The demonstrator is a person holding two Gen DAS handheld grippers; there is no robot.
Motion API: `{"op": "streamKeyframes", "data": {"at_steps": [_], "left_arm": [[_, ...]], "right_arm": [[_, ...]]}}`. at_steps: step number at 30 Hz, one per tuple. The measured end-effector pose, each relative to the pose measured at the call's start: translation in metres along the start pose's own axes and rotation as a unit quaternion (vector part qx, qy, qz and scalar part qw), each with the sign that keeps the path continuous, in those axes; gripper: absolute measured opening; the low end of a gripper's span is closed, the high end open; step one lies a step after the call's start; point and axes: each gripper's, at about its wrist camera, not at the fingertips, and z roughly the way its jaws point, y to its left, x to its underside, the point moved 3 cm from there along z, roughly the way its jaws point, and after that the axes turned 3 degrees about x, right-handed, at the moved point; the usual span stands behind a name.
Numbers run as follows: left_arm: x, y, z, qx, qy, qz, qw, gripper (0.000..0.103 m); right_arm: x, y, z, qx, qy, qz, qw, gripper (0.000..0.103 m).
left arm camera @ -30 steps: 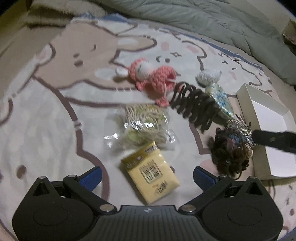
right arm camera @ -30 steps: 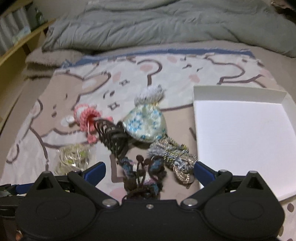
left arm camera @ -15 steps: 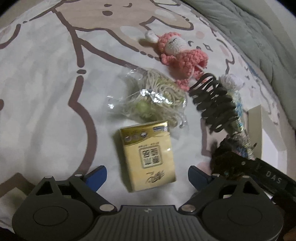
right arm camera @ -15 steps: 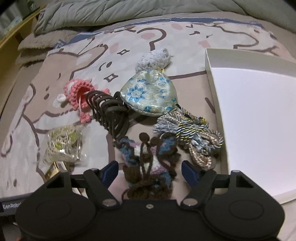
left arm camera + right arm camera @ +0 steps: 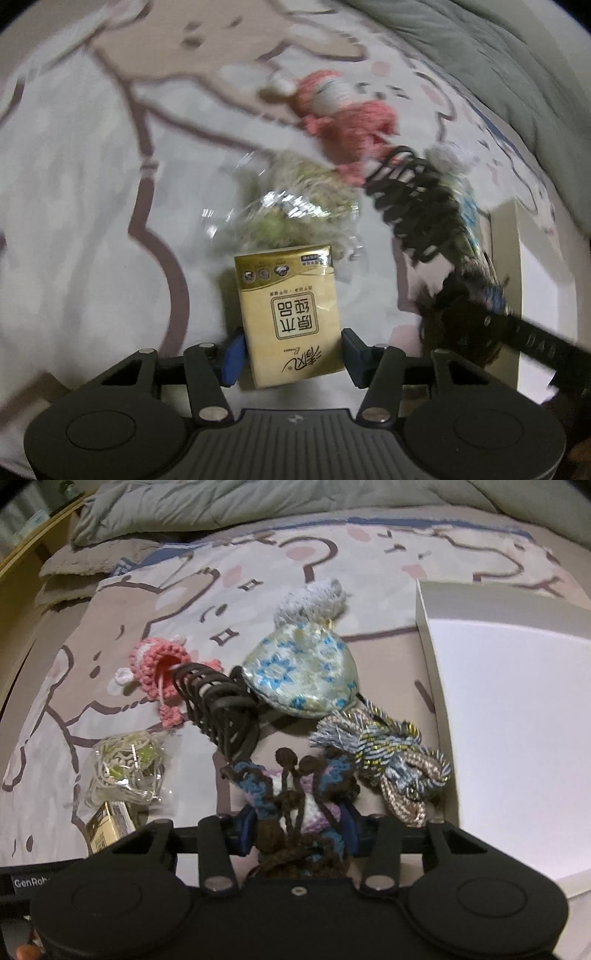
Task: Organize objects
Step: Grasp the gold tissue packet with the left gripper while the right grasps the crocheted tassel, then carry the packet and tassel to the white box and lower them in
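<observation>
- The left tongs are closing on a gold tissue pack. The blue pads touch both long sides of the pack, which lies flat on the bed sheet.
- The right tongs are closing on a brown and blue yarn toy. The toy sits between the blue pads, and both pads press on it.
- A second ago both tongs stood wide open, with nothing squeezed. Now both have come in on their things.
- The tissue pack now lies straight between the left pads. Before, it lay slanted and further ahead of them.
- Just past the pack is a clear bag of pale string. Past that is a pink knitted doll.
- A black spring hair clip lies between the doll and a flowery blue pouch.
- A twisted rope knot lies just beside the yarn toy, next to the white box.
- A grey blanket is bunched at the far end of the bed.
</observation>
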Motion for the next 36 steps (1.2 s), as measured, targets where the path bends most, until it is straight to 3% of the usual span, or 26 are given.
{"op": "streamKeyframes", "data": {"at_steps": [7,15,20,27,32,36], "left_arm": [[-0.003,-0.022,-0.034,0.024,-0.052,0.066,0.9962,0.053],[-0.006,-0.028,-0.058,0.052,-0.081,0.075,0.9925,0.052],[0.002,-0.024,-0.042,0.049,-0.040,0.074,0.9952,0.053],[0.019,-0.017,0.003,0.010,0.038,0.079,0.9961,0.058],[0.018,-0.016,0.019,-0.010,0.045,0.084,0.9954,0.063],[0.019,-0.022,0.020,-0.017,0.042,0.106,0.9933,0.053]], "right_arm": [[-0.002,-0.002,-0.032,-0.004,-0.041,-0.009,0.999,0.046],[-0.004,-0.006,-0.080,-0.011,-0.105,-0.010,0.994,0.046],[0.002,-0.007,-0.090,-0.013,-0.110,-0.009,0.994,0.046],[0.010,0.000,-0.088,-0.017,-0.103,-0.021,0.994,0.046],[0.010,0.002,-0.089,-0.020,-0.102,-0.025,0.994,0.046],[0.010,0.003,-0.085,-0.019,-0.097,-0.031,0.995,0.046]]}}
